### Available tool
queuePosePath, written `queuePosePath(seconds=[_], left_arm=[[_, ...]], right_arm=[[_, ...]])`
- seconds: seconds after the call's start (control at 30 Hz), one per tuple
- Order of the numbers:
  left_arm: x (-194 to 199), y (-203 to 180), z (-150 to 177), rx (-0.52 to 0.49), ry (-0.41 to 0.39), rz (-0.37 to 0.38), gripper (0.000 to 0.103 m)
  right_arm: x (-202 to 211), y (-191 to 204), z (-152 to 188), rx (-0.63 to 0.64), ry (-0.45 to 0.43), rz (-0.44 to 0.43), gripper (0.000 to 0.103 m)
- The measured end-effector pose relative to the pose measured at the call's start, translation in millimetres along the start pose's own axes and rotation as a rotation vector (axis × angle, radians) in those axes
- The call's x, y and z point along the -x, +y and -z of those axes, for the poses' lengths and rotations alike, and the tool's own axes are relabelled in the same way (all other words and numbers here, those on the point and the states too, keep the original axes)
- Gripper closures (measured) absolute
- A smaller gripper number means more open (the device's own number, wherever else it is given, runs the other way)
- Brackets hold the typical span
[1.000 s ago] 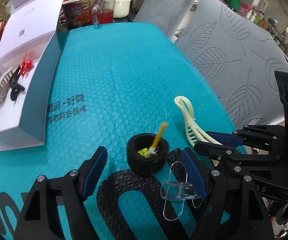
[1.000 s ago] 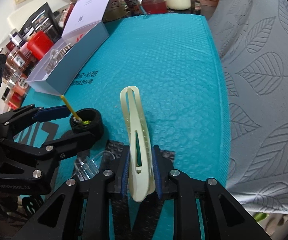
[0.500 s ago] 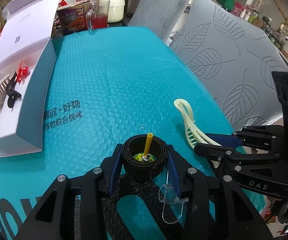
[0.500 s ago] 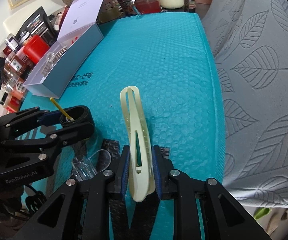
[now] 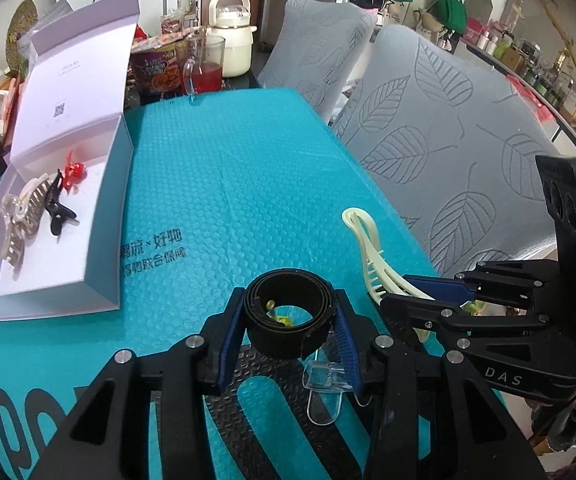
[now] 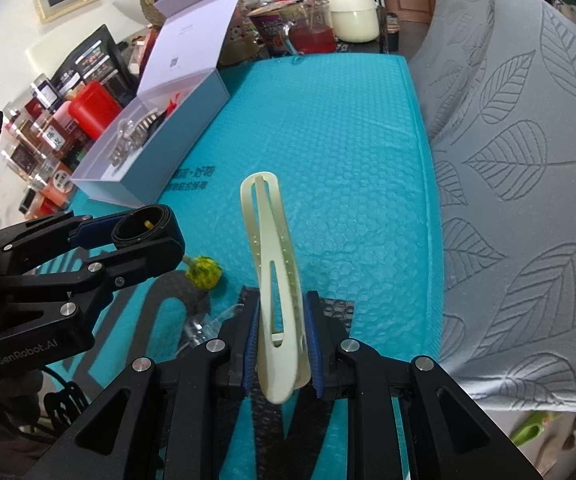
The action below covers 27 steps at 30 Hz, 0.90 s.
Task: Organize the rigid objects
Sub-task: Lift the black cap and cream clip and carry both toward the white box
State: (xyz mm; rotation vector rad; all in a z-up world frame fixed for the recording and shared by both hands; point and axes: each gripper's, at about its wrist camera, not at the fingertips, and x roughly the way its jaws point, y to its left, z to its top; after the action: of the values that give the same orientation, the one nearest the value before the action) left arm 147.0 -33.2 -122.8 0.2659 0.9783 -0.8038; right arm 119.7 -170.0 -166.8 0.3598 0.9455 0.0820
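Left gripper [image 5: 290, 320]: closed on a black ring [image 5: 288, 312], blue pads against its two sides; the ring is lifted off the mat.
Lollipop [image 6: 203, 272]: yellow-green, lying on the mat under the ring, its stick reaching up into the hole.
Right gripper [image 6: 281, 344]: clamped on a cream clip [image 6: 275, 280], which stands on edge and points away along the fingers.
Clear clip [image 5: 324, 380]: on the mat's black print, just below the left gripper's right finger.
Mat [image 5: 227, 184]: teal bubble mailer covering the table.
Box [image 5: 99, 240]: open, white, at the mat's left edge; holds red, black and beige clips.
Beyond: grey leaf-print cushions [image 5: 448, 152] to the right.
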Motion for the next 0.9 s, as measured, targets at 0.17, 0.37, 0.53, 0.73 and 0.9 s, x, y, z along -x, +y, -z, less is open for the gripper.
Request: queuePosePath(seconds=[0.17,0.37,0.53,0.73,0.9], left_arm=[[24,-8,-8,0.008,-0.040,-0.013,0.061],[53,-20,-14,0.008,-0.081,-0.025,0.061],[76,-30,-14,0.005,-0.108,-0.052,0.061],[101,-41,-7,0.027,-0.138,-0.079,0.061],[121,-52,3,0.040,-0.167,-0.121,0.061]], right_arm=[[23,5,-2,0.006,-0.025,-0.012,0.082],[55,11,-4,0.025,-0.060,-0.020,0.082],[78,16,-3,0.043,-0.083,-0.034,0.082],[103,23,3,0.071,-0.101,-0.075,0.082],[119,28,11,0.094,-0.107,-0.123,0.082]])
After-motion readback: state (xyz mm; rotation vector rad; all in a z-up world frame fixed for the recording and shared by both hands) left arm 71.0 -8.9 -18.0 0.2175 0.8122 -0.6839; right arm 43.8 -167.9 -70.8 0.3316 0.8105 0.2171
